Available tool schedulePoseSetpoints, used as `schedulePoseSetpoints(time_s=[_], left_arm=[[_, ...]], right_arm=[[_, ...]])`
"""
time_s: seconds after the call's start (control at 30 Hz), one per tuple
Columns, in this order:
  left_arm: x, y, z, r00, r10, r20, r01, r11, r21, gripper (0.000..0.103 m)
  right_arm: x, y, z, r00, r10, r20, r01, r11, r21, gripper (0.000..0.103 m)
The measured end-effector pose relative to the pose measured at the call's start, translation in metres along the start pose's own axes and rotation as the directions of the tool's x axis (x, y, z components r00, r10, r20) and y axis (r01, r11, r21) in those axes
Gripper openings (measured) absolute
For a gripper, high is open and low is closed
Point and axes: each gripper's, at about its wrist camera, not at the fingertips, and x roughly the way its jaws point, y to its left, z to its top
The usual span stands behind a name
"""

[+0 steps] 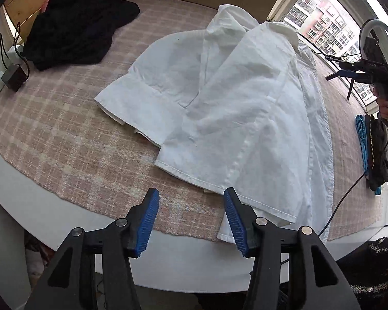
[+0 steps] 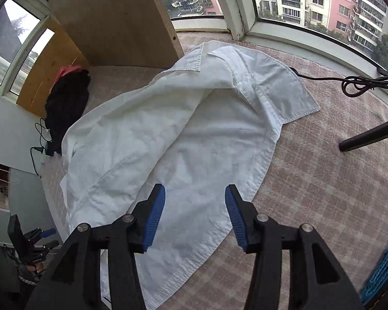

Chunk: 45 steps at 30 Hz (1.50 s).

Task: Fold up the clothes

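Two grippers above a white shirt (image 1: 235, 118) partly folded on the plaid-covered surface (image 1: 64, 134), left gripper (image 1: 191, 219) jaws apart and empty, right gripper (image 2: 195, 217) jaws apart, empty, black clothes (image 1: 72, 23) behind.

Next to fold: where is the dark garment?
The crumpled black garment lies upper left in the left wrist view, beside the wooden board, apart from the white shirt.

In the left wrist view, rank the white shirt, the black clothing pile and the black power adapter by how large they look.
1. white shirt, by far the largest.
2. black clothing pile, clearly smaller, though it lies farther from the camera.
3. black power adapter, smallest, at the table's left edge.
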Motion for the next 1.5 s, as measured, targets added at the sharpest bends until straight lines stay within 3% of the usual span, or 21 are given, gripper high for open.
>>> schedulePoseSetpoints(time_s=[0.1,0.2,0.27,0.3,0.33,0.43,0.57,0.6,0.7,0.8,0.87,0.93,1.0,1.07,1.2,1.27,1.3,1.33,1.37,1.43,1.5], left_arm=[[0.022,0.014,0.013,1.000,-0.003,-0.028,0.004,0.999,0.038,0.050],[0.038,0.017,0.025,0.997,-0.068,-0.032,0.070,0.994,0.086,0.050],[0.044,0.016,0.030,0.995,-0.099,-0.027,0.102,0.987,0.122,0.044],[0.045,0.016,0.032,0.993,-0.115,-0.020,0.117,0.983,0.139,0.034],[0.047,0.016,0.033,0.992,-0.124,-0.035,0.127,0.982,0.136,0.006],[0.035,0.011,0.032,0.984,-0.175,-0.031,0.177,0.972,0.152,0.002],[-0.019,-0.040,0.021,0.963,-0.265,0.038,0.241,0.920,0.308,0.002],[-0.032,-0.057,0.017,0.952,-0.303,0.040,0.272,0.900,0.341,0.002],[-0.062,-0.116,0.003,0.900,-0.436,0.007,0.382,0.796,0.469,0.002],[-0.061,-0.179,-0.011,0.833,-0.540,-0.119,0.511,0.670,0.538,0.002],[-0.041,-0.222,-0.023,0.819,-0.536,-0.202,0.541,0.608,0.581,0.002],[-0.015,-0.255,-0.033,0.798,-0.532,-0.285,0.585,0.570,0.577,0.002],[0.014,-0.279,-0.045,0.816,-0.475,-0.331,0.569,0.559,0.603,0.002],[0.039,-0.289,-0.053,0.832,-0.419,-0.364,0.554,0.581,0.596,0.002],[0.038,-0.275,-0.067,0.825,-0.407,-0.392,0.564,0.631,0.533,0.007],[0.026,-0.267,-0.069,0.828,-0.404,-0.390,0.559,0.647,0.518,0.033],[0.016,-0.260,-0.070,0.835,-0.409,-0.367,0.549,0.655,0.518,0.036],[0.003,-0.247,-0.070,0.848,-0.411,-0.333,0.529,0.671,0.520,0.039],[-0.007,-0.231,-0.068,0.874,-0.393,-0.285,0.486,0.705,0.517,0.045],[-0.021,-0.197,-0.063,0.932,-0.314,-0.183,0.364,0.790,0.493,0.050],[-0.025,-0.160,-0.053,0.974,-0.203,-0.099,0.226,0.866,0.446,0.050]], right_arm=[[-0.020,0.026,-0.025,1.000,0.002,0.011,-0.002,0.999,-0.033,0.056],[-0.030,0.044,-0.043,1.000,-0.018,0.021,0.019,0.999,-0.045,0.056],[-0.044,0.053,-0.057,0.998,-0.054,0.025,0.055,0.998,-0.033,0.056],[-0.046,0.057,-0.062,0.997,-0.069,0.023,0.069,0.997,-0.020,0.056],[-0.041,0.055,-0.060,0.997,-0.075,0.023,0.075,0.997,-0.007,0.056],[-0.034,0.052,-0.058,0.991,-0.131,0.031,0.130,0.991,0.021,0.056],[-0.024,0.043,-0.048,0.965,-0.259,0.042,0.257,0.965,0.052,0.056],[-0.022,0.039,-0.045,0.963,-0.268,0.043,0.265,0.962,0.065,0.056],[-0.018,0.029,-0.031,0.964,-0.261,0.043,0.256,0.962,0.096,0.056],[-0.012,0.023,-0.010,0.975,-0.214,0.052,0.208,0.972,0.109,0.056],[-0.006,0.020,0.009,0.978,-0.197,0.074,0.189,0.976,0.104,0.056],[0.001,0.014,0.026,0.984,-0.157,0.084,0.147,0.982,0.117,0.056],[0.013,0.003,0.039,0.992,-0.105,0.074,0.093,0.985,0.149,0.056],[0.029,-0.011,0.046,0.994,-0.102,0.042,0.093,0.979,0.182,0.056],[0.051,-0.037,0.052,0.995,-0.097,-0.003,0.095,0.964,0.248,0.056],[0.048,-0.051,0.051,0.999,-0.035,0.026,0.026,0.954,0.300,0.056],[0.047,-0.057,0.050,0.999,-0.005,0.042,-0.009,0.946,0.325,0.056],[0.045,-0.062,0.049,0.998,0.030,0.052,-0.046,0.939,0.340,0.056],[0.045,-0.064,0.049,0.997,0.057,0.048,-0.070,0.939,0.337,0.056],[0.047,-0.061,0.048,0.997,0.071,0.020,-0.074,0.950,0.305,0.056],[0.050,-0.054,0.046,0.999,0.049,-0.002,-0.046,0.964,0.263,0.056]])
